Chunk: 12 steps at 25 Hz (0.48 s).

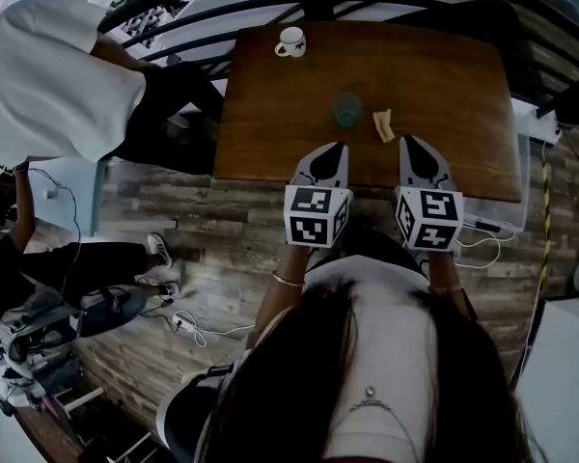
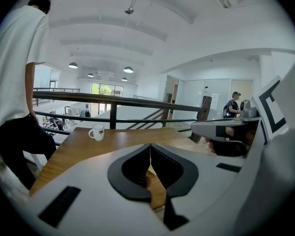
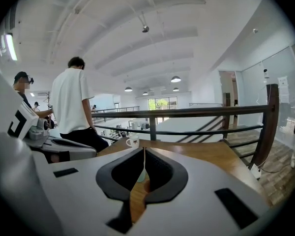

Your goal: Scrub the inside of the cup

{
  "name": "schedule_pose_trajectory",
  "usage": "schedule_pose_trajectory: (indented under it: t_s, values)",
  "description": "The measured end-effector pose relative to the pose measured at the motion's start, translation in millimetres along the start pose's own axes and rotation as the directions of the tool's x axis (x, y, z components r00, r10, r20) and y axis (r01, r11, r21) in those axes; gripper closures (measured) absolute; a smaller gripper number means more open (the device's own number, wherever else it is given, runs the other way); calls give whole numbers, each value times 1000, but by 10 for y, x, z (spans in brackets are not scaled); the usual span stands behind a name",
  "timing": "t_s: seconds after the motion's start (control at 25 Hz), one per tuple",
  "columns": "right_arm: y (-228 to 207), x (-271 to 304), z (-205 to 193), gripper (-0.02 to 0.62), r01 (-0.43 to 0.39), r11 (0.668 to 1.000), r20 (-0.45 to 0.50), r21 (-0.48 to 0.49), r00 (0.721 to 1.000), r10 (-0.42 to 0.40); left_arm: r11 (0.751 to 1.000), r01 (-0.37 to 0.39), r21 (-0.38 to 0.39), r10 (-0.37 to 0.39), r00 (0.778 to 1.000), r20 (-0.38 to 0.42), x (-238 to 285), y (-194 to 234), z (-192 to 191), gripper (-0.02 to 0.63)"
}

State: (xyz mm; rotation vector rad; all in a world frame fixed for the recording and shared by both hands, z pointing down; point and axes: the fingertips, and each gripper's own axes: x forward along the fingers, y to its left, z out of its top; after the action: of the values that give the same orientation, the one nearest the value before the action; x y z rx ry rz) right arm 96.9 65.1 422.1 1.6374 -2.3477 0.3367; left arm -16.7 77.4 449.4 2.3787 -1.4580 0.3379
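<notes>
Fingers (image 1: 323,167) of left gripper (image 1: 339,148) and right gripper (image 1: 406,142) meet, empty, over glossy wooden table (image 1: 444,75).

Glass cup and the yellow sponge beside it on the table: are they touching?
Apart. The head view shows a strip of bare wooden table between the glass cup and the sponge.

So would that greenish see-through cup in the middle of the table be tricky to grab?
Possibly. The cup looks smooth and see-through, glass or plastic, so it may slip in a grip. It stands upright with nothing bracing it on the table, so a sideways nudge might tip it.
</notes>
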Motion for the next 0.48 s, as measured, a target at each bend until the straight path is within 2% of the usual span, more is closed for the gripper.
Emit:
schedule_pose_trajectory:
  t_s: [0.28,0.48]
  values:
    - [-309,370,-10,558,-41,999,-39,-20,998,40,999,-32,-17,32,999,-2,447,7,45,597]
    - [-376,573,-27,558,-73,997,-55,-28,996,71,998,-54,-18,54,999,1,601,59,77,597]
